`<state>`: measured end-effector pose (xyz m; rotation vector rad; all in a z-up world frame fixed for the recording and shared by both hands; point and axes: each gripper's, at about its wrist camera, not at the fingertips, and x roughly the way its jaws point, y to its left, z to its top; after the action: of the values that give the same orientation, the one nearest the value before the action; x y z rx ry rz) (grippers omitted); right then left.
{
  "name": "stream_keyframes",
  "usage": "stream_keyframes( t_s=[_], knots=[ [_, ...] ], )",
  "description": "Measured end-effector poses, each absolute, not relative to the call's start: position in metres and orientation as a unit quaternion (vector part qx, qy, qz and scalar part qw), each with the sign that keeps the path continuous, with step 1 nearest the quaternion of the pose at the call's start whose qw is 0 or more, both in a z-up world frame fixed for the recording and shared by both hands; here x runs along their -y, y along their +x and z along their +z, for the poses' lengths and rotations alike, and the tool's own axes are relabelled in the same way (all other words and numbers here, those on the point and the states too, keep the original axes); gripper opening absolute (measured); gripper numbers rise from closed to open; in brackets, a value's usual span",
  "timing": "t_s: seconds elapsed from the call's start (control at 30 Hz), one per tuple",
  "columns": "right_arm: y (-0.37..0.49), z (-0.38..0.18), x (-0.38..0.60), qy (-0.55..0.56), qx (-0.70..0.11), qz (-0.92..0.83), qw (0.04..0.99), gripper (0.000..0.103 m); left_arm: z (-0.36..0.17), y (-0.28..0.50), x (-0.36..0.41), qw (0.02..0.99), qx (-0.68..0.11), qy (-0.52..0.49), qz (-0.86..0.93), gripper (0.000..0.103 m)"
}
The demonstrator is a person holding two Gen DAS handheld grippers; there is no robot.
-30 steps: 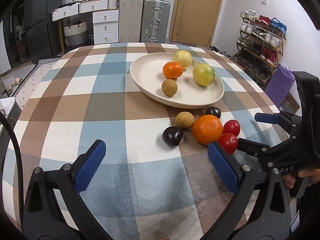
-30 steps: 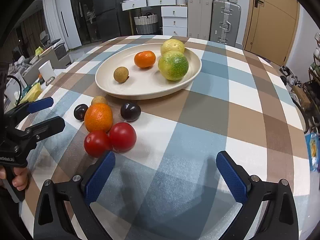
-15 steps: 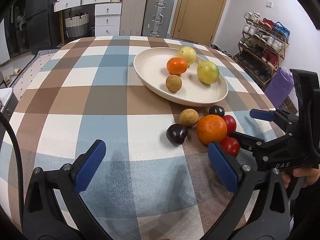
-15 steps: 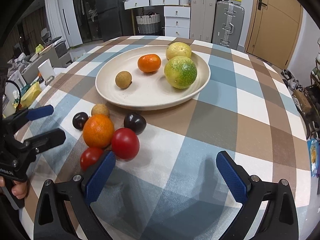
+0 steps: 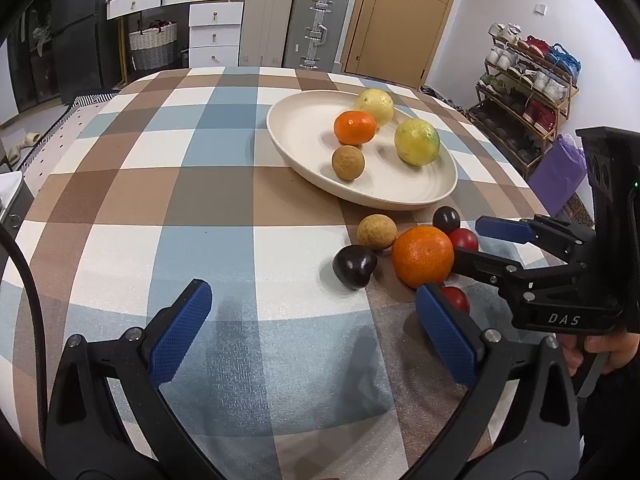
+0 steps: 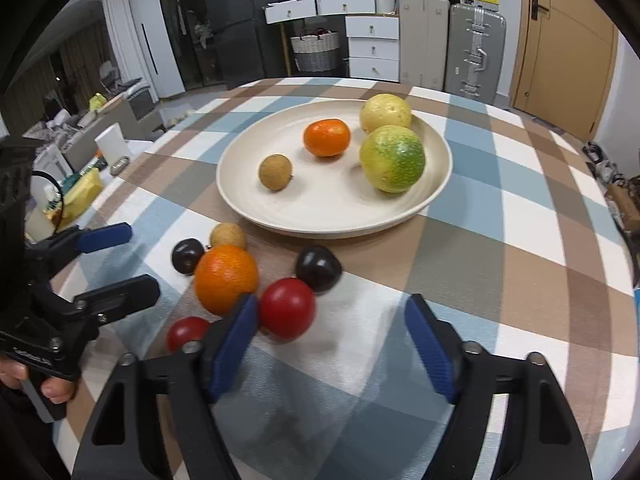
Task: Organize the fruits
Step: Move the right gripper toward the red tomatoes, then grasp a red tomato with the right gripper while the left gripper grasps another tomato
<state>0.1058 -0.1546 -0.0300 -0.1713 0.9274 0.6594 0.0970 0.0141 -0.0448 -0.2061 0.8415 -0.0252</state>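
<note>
A cream plate (image 5: 304, 128) (image 6: 248, 168) holds a tangerine (image 6: 326, 137), a yellow-green fruit (image 6: 392, 159), a yellow fruit (image 6: 385, 113) and a brown longan (image 6: 275, 172). In front of it lie an orange (image 5: 422, 256) (image 6: 226, 279), a second longan (image 5: 376, 232), two dark plums (image 5: 354, 266) (image 6: 318, 268) and two red tomatoes (image 6: 286, 313) (image 6: 187, 332). My right gripper (image 6: 332, 340) is open, its left pad beside the nearer tomato. My left gripper (image 5: 316, 332) is open and empty, in front of the pile.
The round table has a checked cloth (image 5: 168, 184). Drawers, a basket and suitcases (image 5: 316, 28) stand behind it, a shoe rack (image 5: 528, 76) at the right. Clutter lies on the floor (image 6: 80, 168) to the left.
My right gripper has moved forward to the tomatoes and narrowed somewhat. My left gripper has drifted left, so the fruit sits further right in its view.
</note>
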Motion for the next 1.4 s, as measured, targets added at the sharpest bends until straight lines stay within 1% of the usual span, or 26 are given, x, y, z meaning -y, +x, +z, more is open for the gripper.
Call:
stream_keyframes(
  t_s=[0.03, 0.1, 0.23, 0.27, 0.33, 0.4, 0.57, 0.9, 0.97, 1.07, 1.13, 1.2, 1.33, 1.4],
  knots=[
    [0.105, -0.030, 0.155, -0.079, -0.439, 0.317, 0.837, 0.067, -0.045, 0.097, -0.014, 0.908, -0.408, -0.100, -0.012, 0.102],
    [0.103, -0.029, 0.154, -0.076, -0.439, 0.327, 0.833, 0.056, -0.045, 0.097, -0.014, 0.907, -0.408, -0.100, -0.012, 0.102],
    [0.099, -0.030, 0.153, -0.074, -0.439, 0.338, 0.829, 0.046, -0.045, 0.097, -0.013, 0.908, -0.407, -0.100, -0.011, 0.102],
    [0.098, -0.031, 0.153, -0.072, -0.441, 0.342, 0.827, 0.042, -0.045, 0.097, -0.013, 0.908, -0.407, -0.099, -0.011, 0.102],
    [0.096, -0.032, 0.152, -0.074, -0.442, 0.344, 0.825, 0.038, -0.044, 0.097, -0.012, 0.909, -0.405, -0.096, -0.009, 0.102],
    [0.093, -0.032, 0.151, -0.076, -0.438, 0.348, 0.825, 0.030, -0.043, 0.094, -0.012, 0.911, -0.401, -0.096, -0.009, 0.101],
    [0.088, -0.029, 0.155, -0.070, -0.433, 0.348, 0.829, 0.030, -0.041, 0.087, -0.006, 0.912, -0.397, -0.104, -0.018, 0.101],
    [0.077, -0.015, 0.175, -0.047, -0.414, 0.343, 0.842, 0.030, -0.039, 0.080, 0.024, 0.909, -0.404, -0.087, -0.050, 0.101],
    [0.075, -0.013, 0.178, -0.044, -0.411, 0.342, 0.844, 0.030, -0.040, 0.081, 0.031, 0.907, -0.407, -0.085, -0.059, 0.100],
    [0.073, -0.011, 0.181, -0.040, -0.409, 0.341, 0.845, 0.030, -0.043, 0.082, 0.040, 0.905, -0.412, -0.082, -0.073, 0.096],
    [0.071, -0.011, 0.182, -0.038, -0.409, 0.341, 0.846, 0.030, -0.045, 0.085, 0.047, 0.901, -0.420, -0.076, -0.080, 0.090],
    [0.070, -0.012, 0.184, -0.036, -0.410, 0.340, 0.846, 0.030, -0.047, 0.087, 0.052, 0.897, -0.427, -0.071, -0.089, 0.082],
    [0.069, -0.014, 0.186, -0.033, -0.411, 0.339, 0.845, 0.030, -0.049, 0.090, 0.057, 0.894, -0.432, -0.064, -0.098, 0.072],
    [0.069, -0.014, 0.187, -0.031, -0.412, 0.339, 0.845, 0.030, -0.049, 0.092, 0.059, 0.894, -0.431, -0.064, -0.105, 0.062]
  ],
)
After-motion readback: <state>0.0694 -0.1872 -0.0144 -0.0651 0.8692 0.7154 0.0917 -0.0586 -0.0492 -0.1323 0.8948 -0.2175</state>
